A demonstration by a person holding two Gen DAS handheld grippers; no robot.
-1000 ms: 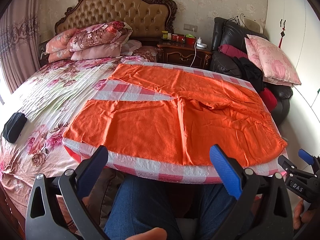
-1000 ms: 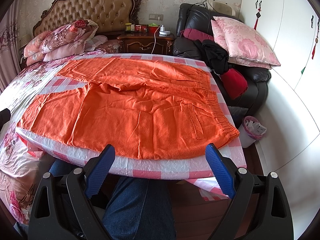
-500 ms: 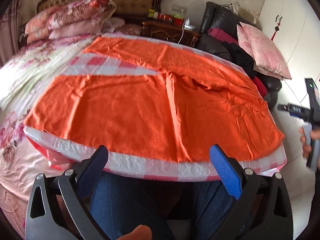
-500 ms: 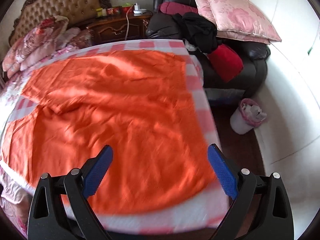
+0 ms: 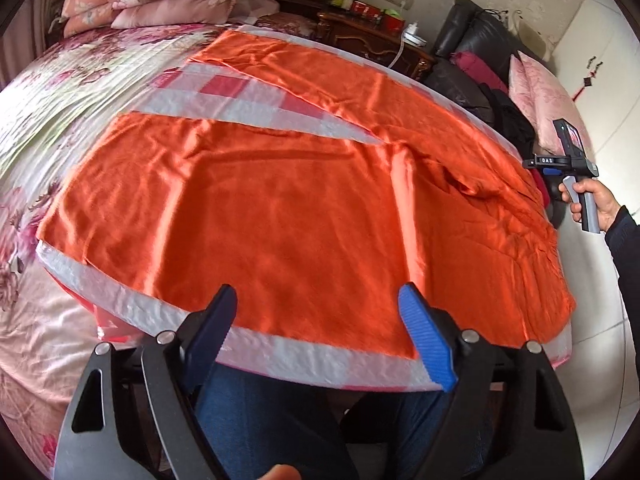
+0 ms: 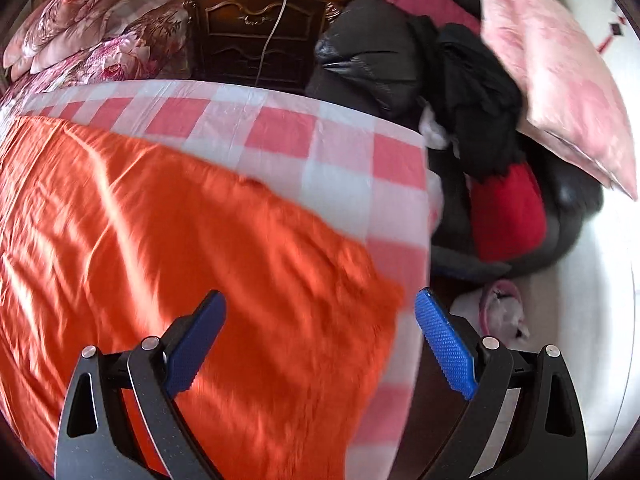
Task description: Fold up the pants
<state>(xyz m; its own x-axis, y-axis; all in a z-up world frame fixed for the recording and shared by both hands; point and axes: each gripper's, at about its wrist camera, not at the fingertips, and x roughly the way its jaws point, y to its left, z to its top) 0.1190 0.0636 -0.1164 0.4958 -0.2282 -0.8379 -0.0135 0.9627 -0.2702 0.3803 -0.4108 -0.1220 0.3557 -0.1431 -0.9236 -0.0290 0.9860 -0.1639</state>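
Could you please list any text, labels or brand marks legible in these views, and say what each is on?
"DAS": white letters on the black body of the right hand-held gripper, seen from the left wrist view.
Labels on the jars and boxes on the nightstand: too small and blurred to read.

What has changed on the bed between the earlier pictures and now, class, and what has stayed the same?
Both tongs moved in over the orange pants. The right tongs swung right and forward to the waistband corner by the bed's edge; the left tongs came closer to the near hem. Nothing has been taken hold of: both sets are open as before. The pants lie spread flat on the checked cloth, unmoved.
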